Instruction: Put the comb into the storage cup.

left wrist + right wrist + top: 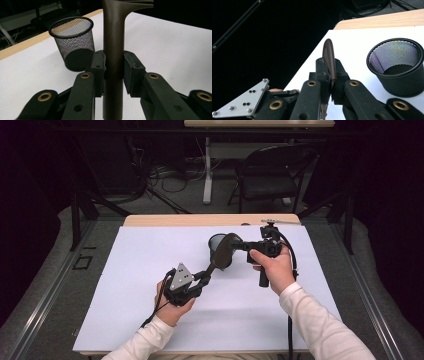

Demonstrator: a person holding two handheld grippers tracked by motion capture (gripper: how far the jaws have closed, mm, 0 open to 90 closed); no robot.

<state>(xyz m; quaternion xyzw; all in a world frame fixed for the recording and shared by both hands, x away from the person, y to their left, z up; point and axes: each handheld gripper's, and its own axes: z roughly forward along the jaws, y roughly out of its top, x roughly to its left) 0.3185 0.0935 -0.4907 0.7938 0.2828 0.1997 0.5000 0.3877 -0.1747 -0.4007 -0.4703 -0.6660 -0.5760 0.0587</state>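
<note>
At frame centre, 2 grippers clamp 1 dark spatula (223, 253) (left gripper (202, 279) on handle, right gripper (239, 245) on blade) beside a mesh cup (216, 245); opposing pulls could twist it loose.

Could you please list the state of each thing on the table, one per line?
Spatula: held off the table by both grippers, not in the cup.
Mesh cup: upright, empty, standing on the table.
Left gripper: shut on the spatula's handle.
Right gripper: shut on the spatula's blade.
</note>
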